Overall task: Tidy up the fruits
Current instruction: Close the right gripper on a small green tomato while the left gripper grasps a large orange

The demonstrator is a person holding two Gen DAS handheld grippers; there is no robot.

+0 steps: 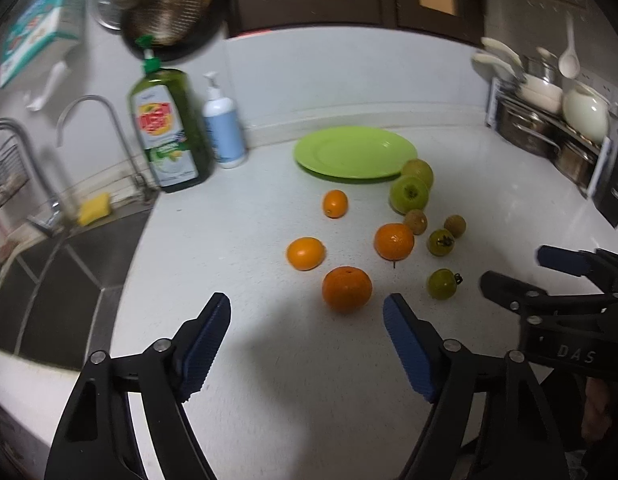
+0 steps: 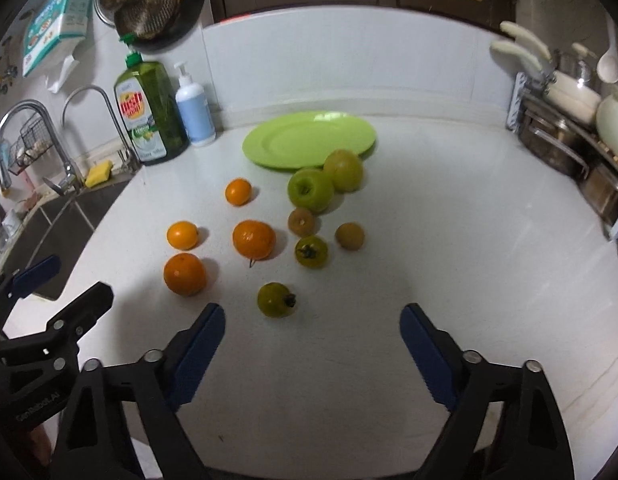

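Observation:
A green plate lies empty at the back of the white counter. In front of it lie several oranges, the nearest just ahead of my left gripper, which is open and empty. Two green apples touch by the plate's right edge. Two green tomatoes and two small brown fruits lie to the right. My right gripper is open and empty, just behind the near tomato; it also shows in the left wrist view.
A sink with taps and a yellow sponge is at the left. A green dish soap bottle and a white pump bottle stand at the back left. A rack of pots and bowls is at the right.

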